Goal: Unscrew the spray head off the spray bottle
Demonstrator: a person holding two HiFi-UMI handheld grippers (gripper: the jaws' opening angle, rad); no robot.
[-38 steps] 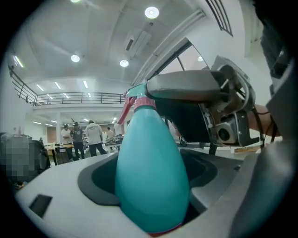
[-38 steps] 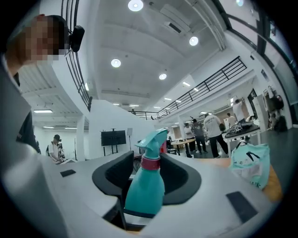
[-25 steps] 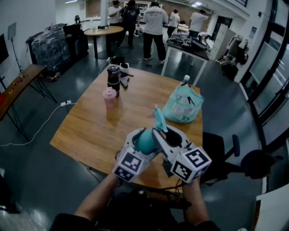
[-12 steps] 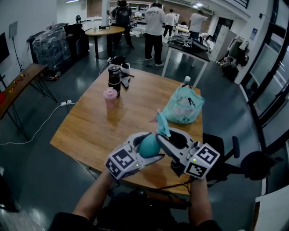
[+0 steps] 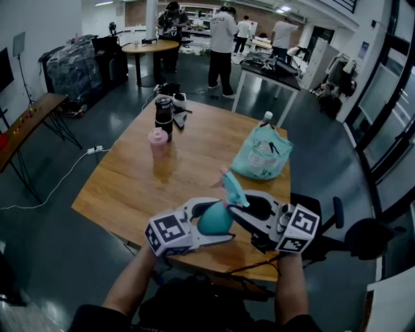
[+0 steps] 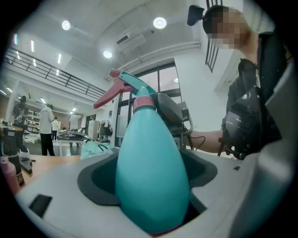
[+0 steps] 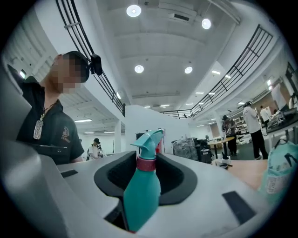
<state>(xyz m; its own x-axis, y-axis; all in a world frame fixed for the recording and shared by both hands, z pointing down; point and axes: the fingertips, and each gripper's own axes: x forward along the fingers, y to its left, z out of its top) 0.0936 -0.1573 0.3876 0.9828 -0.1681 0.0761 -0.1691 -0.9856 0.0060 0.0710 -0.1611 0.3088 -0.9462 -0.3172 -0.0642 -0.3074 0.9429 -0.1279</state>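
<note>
Swung apart at their rear ends since second ago: your left gripper [image 5: 218,224] and right gripper [image 5: 241,206]; spray bottle [image 5: 211,218] between them, over table's [image 5: 130,188] near edge.
Head view: teal bag [image 5: 262,155] by right edge, contents unclear; pink cup [image 5: 157,139] toward left edge, contents unseen.
Left gripper view: your pads clamp bottle's fat body.
Right gripper view: pads pinch shoulder under pink collar [image 7: 145,163]; spray head [image 7: 149,139] upright above.

Dark glossy floor [image 5: 58,152] round the wooden bench [image 5: 130,188], round table [image 5: 149,45] further back. Glazed wall [image 5: 389,91] right, ceiling lights [image 7: 133,10] glowing overhead.
</note>
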